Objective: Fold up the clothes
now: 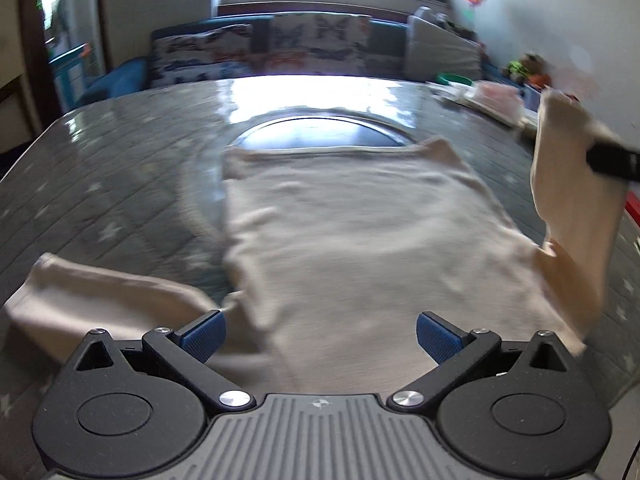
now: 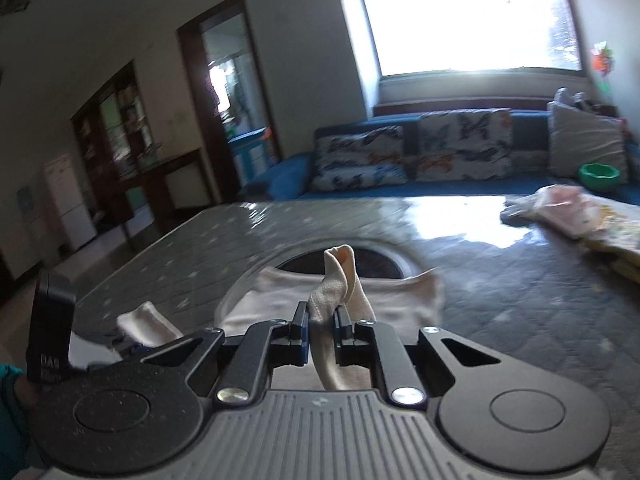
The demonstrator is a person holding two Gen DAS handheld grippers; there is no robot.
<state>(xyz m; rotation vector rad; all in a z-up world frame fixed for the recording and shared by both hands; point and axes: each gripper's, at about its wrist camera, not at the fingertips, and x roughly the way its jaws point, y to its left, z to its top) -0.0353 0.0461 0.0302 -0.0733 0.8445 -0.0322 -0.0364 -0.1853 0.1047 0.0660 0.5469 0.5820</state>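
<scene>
now right hand-held gripper (image 2: 322, 330) pinches cream sleeve (image 2: 340, 280)

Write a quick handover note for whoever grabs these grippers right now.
Left gripper: open, low over the shirt's near edge, holding nothing.
Right gripper: shut on the right sleeve, lifted off the table.
Shirt: cream, spread flat on the table; left sleeve still out to the side.
Done: nothing folded yet.
Left: fold both sleeves in, then the body.
</scene>
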